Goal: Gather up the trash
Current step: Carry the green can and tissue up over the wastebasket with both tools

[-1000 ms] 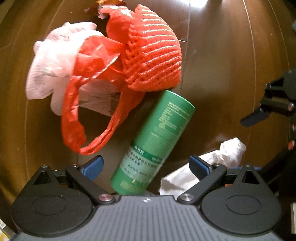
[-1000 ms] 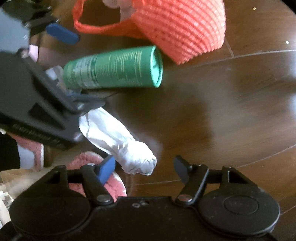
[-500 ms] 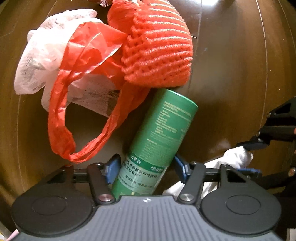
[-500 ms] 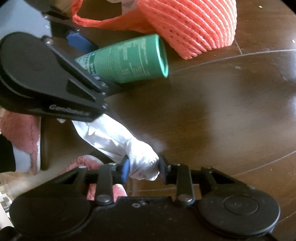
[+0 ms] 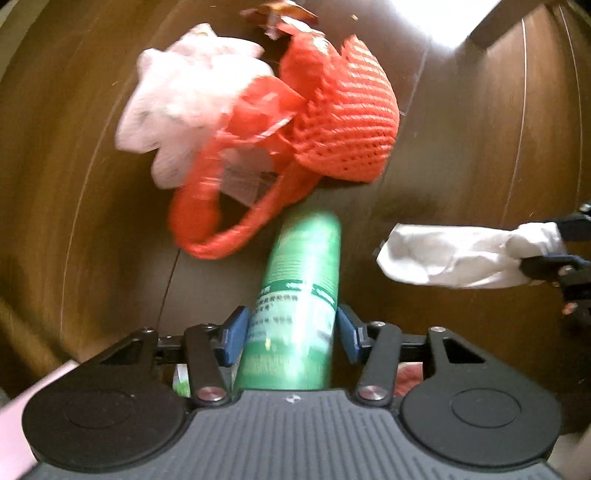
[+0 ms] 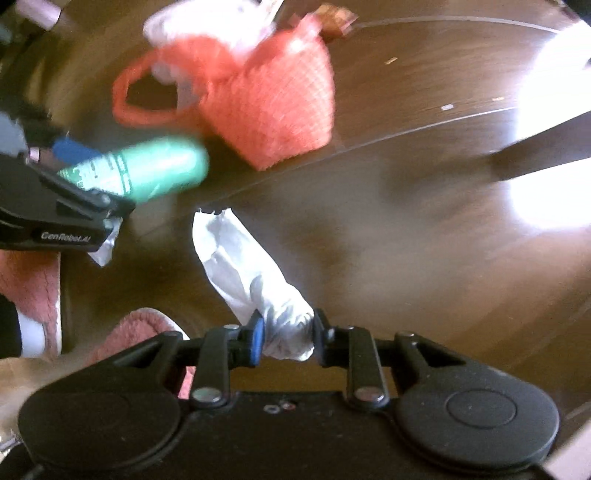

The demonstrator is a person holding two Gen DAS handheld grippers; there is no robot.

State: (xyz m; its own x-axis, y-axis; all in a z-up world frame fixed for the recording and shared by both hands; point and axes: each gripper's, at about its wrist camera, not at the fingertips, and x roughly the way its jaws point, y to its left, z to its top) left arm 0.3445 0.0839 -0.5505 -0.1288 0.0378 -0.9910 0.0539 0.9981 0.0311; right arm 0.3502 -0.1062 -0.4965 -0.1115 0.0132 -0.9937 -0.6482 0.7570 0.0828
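A green cylindrical can (image 5: pixel 301 280) sits between the blue pads of my left gripper (image 5: pixel 291 332). Its jaws are closing and the pads press on the can's sides. It is lifted off the dark wooden floor (image 5: pixel 461 147). The right wrist view shows the can (image 6: pixel 147 173) at the left. My right gripper (image 6: pixel 286 334) has its jaws closing on one end of a crumpled white paper (image 6: pixel 236 266), which hangs free above the floor. The same paper (image 5: pixel 461 254) appears at the right of the left wrist view. Both views are blurred.
On the floor beyond the can lie a red foam fruit net (image 5: pixel 343 122), a red plastic bag (image 5: pixel 236 177) and a pale foam net (image 5: pixel 184 103). A brown wrapper (image 5: pixel 280 11) lies behind them. Pink fluffy slippers (image 6: pixel 33 280) are at the left.
Both grippers went from open to closed, the left on the green can and the right on the white paper. Both then rose, lifting their items off the floor.
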